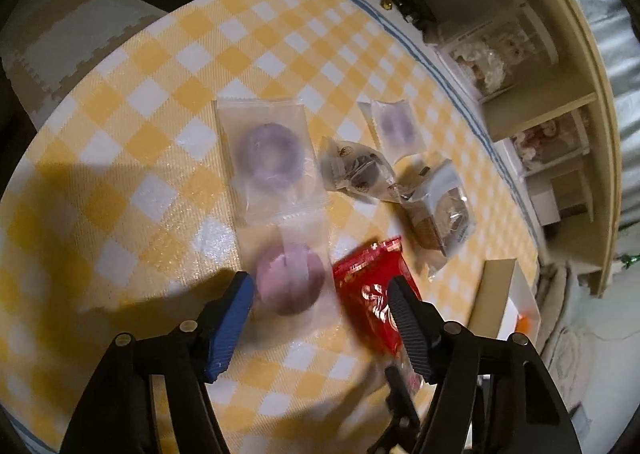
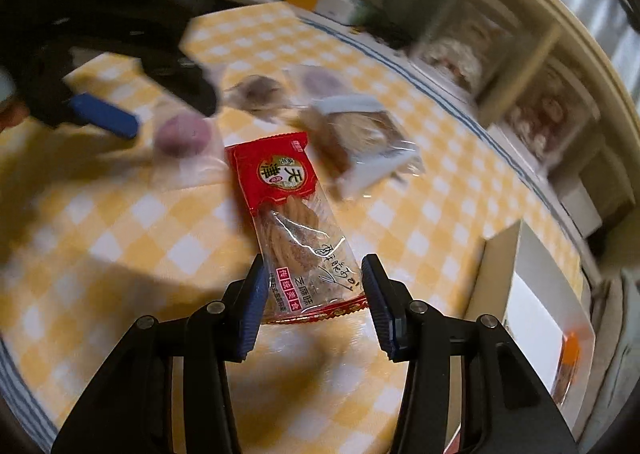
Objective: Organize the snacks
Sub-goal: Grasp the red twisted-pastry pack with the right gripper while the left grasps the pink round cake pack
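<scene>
Snacks spread over the desk (image 1: 168,66) in its yellow-and-white checked cloth, apparently laid out loose for sorting into the white box (image 2: 532,318) at the right edge.

Right tool (image 2: 314,294) open, jaws either side of the clear end of the red cracker packet (image 2: 288,214); packet between the pads but not visibly pinched (a gap shows on the right side). Likely lined up along the packet's long axis for a grip across its narrow width. Packet flat on the cloth, red end pointing away, just beside a paper-tray pastry (image 2: 360,138).

Left tool (image 1: 320,302) also open, gripping nothing, hovering over the near purple pastry (image 1: 290,280) in its frosted wrapper, with the red packet just under its right finger. Probably aimed at that pastry, though contact cannot be judged.

Beyond, a larger purple pastry (image 1: 270,154) in its wrapper touching or overlapping the near one; a small wrapped purple sweet (image 1: 394,126) further off; a crinkled clear-wrapped dark snack (image 1: 356,170) between them.

Hard to make out: right view smeared with motion, so the far snacks there read only as blurs. Box interior mostly cut off; an orange item (image 2: 570,350) inside, unidentifiable. Shelf (image 1: 560,102) contents behind too blurred to name. Lower end of the red packet hidden behind the left tool's finger in the left view.
</scene>
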Demonstrator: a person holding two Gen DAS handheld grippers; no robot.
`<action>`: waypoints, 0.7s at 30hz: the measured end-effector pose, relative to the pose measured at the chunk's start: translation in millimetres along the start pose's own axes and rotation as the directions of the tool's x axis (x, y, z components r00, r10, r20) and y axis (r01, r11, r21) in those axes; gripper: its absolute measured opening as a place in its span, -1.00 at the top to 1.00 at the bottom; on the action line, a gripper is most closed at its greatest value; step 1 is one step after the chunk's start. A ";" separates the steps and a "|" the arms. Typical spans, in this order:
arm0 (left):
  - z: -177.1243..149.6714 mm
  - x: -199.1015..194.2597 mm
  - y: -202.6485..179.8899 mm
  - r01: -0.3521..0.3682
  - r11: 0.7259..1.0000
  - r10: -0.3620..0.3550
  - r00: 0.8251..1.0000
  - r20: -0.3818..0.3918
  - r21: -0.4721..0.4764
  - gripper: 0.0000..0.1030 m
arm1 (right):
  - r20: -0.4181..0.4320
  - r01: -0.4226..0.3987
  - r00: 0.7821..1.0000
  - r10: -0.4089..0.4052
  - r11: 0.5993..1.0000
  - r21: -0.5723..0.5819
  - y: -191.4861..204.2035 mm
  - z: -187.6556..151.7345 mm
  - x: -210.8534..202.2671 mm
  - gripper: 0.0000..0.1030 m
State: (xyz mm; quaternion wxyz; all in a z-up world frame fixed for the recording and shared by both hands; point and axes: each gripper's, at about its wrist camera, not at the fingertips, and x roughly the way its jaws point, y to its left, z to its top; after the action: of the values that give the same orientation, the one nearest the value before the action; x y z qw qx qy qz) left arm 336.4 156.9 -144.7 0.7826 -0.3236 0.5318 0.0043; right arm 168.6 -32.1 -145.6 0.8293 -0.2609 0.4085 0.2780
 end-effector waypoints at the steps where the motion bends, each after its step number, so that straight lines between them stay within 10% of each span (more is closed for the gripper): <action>1: 0.5 0.4 0.8 -0.008 1.000 0.008 1.000 0.002 0.007 -0.30 | -0.005 -0.004 1.000 0.004 1.000 -0.011 3.1 -2.6 -2.6 0.07; 10: -13.0 15.4 -27.0 -0.087 0.987 0.087 0.996 0.005 0.132 -0.16 | -0.056 -0.210 0.972 0.230 0.948 0.237 -13.6 -17.0 -16.1 0.09; 21: -38.5 34.9 -75.1 -0.294 0.883 0.280 0.956 0.091 0.365 -0.21 | -0.093 -0.114 0.975 0.202 0.813 0.571 -68.4 -44.7 -11.4 0.02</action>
State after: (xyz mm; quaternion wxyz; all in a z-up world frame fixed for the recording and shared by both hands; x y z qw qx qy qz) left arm 346.1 66.1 -144.8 0.8299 -0.0858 0.5507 0.0242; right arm 185.1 -112.9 -145.8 0.8103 0.0097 0.5532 0.1930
